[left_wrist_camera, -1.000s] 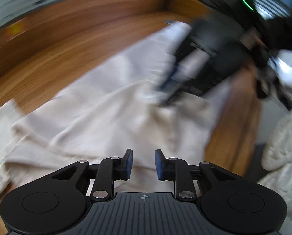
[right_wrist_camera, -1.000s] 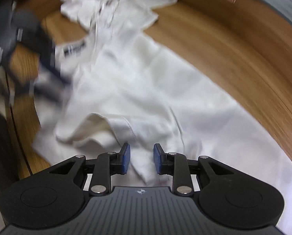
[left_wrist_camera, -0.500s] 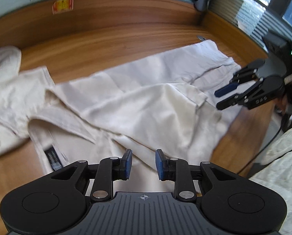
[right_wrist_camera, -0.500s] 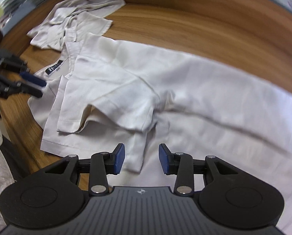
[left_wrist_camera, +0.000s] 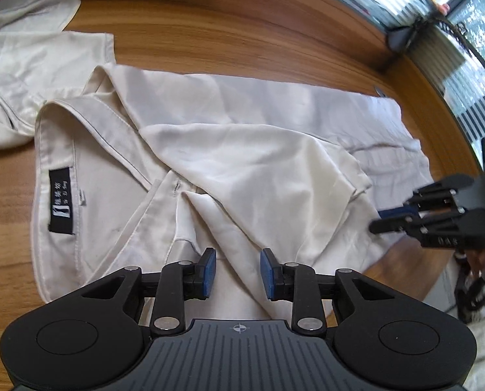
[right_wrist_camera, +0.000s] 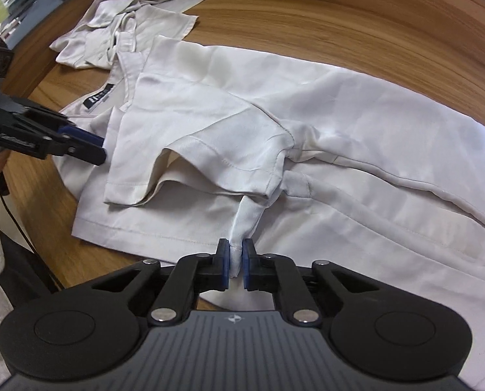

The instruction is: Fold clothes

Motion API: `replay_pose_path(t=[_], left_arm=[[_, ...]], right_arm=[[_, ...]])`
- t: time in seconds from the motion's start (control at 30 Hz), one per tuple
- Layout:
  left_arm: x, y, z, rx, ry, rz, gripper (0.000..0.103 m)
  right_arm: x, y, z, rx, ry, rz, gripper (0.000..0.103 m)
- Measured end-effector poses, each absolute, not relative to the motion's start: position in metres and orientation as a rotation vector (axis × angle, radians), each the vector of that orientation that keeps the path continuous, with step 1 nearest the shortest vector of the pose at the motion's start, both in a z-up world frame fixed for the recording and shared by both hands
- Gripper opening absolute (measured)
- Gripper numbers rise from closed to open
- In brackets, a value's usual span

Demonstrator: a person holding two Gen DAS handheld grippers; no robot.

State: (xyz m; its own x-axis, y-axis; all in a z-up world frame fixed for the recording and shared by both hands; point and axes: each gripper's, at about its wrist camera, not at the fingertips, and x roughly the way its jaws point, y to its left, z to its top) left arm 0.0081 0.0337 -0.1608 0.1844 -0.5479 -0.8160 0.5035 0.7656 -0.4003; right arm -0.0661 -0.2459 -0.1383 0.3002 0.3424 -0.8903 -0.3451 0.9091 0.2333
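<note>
Pinching shirt [right_wrist_camera: 307, 104], right tongs [right_wrist_camera: 235, 262] closing

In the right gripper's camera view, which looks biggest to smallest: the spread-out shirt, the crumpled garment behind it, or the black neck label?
1. Spread-out shirt
2. Crumpled garment, though it lies farther away
3. Black neck label

I'm seeing bright daylight coming from the window [left_wrist_camera: 470, 22]; fisheye is bending edges, table [right_wrist_camera: 372, 16] rim blurring slightly.
</note>
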Motion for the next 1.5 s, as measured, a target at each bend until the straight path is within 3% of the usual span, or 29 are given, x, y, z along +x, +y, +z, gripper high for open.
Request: replay_pose_path(t=[0.07, 0.8, 1.23, 1.5], left_arm=[[0.003, 0.032, -0.158, -0.043, 1.138, -0.763, 0.003], [-0.09, 0.042, -0.085, -0.229, 0.942, -0.63, 0.003], [-0.072, 0.051, -0.058, -0.22, 0.869, -0.689, 0.003], [-0.027, 0.052, -0.085, -0.221, 0.931, -0.617, 0.003]], right_arm=[[-0.068, -0.248, -0.133, -0.004, 1.18, 0.463, 0.007], [-0.092, -0.288, -0.08, 0.064, 1.105, 0.616, 0.006], [-0.067, -0.296, -0.057, 0.123, 1.02, 0.572, 0.006], [-0.028, -0.282, -0.078, 0.149, 1.058, 0.515, 0.006]])
